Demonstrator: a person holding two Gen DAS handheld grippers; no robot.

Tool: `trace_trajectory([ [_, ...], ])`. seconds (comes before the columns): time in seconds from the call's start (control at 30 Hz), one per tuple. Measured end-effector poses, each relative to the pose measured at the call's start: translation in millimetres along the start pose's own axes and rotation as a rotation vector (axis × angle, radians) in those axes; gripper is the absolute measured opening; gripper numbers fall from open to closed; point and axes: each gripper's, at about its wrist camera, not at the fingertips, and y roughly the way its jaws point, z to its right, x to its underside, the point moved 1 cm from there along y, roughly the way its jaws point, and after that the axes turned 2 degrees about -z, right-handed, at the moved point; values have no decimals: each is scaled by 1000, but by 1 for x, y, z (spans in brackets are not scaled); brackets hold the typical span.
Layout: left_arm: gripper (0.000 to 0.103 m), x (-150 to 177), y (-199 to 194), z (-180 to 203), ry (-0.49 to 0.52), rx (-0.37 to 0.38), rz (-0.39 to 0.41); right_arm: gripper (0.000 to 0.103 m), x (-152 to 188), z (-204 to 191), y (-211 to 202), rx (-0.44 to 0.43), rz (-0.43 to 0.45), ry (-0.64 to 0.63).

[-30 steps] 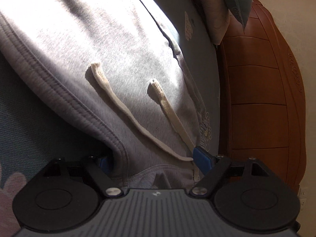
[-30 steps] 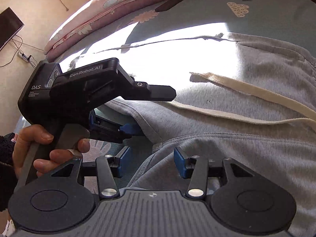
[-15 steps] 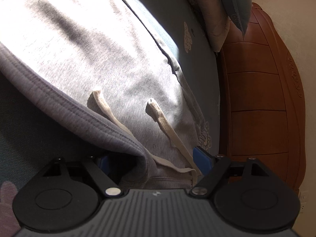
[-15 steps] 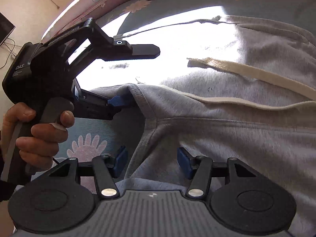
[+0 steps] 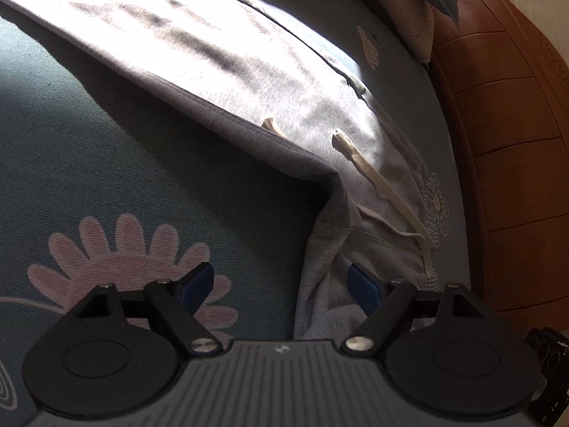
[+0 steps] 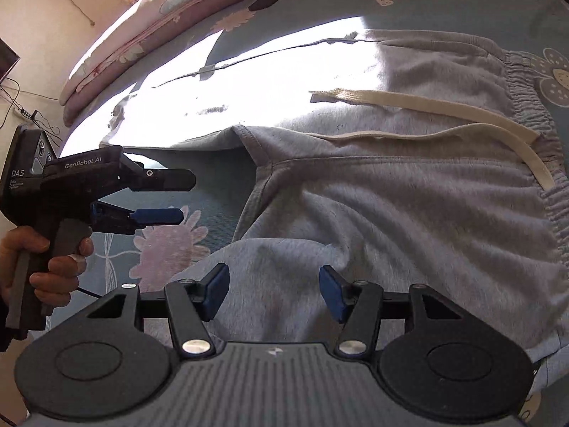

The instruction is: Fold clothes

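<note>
While the grey sweatpants (image 6: 409,213) are spread flat on the bedspread (image 5: 106,149) for folding, nothing is gripped: the left gripper (image 5: 281,286) and right gripper (image 6: 274,290) are held wide open.

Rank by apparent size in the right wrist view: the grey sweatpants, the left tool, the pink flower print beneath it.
1. grey sweatpants, filling most of the view.
2. left tool, though nearness to the camera may enlarge it.
3. pink flower print, partly hidden by the sweatpants.

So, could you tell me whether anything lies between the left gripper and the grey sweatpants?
Nothing visible does. The left gripper is open beside the grey sweatpants, with only bare floral bedsheet under its left finger; its right finger already sits at the crumpled fabric.
</note>
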Motion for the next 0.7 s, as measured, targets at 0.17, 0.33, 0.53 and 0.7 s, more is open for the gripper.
trace_trajectory([
  [0.17, 81, 25, -15, 8, 86, -97, -17, 61, 11, -14, -6, -14, -35, -79],
  [0.33, 81, 51, -37, 9, 132, -156, -25, 61, 22, -21, -11, -22, -73, -114],
  [0.53, 81, 82, -66, 9, 171, -224, -53, 61, 34, -28, -16, -38, -124, -147],
  [0.7, 82, 108, -90, 11, 219, -272, -91, 61, 38, -31, -21, -45, -143, -157],
])
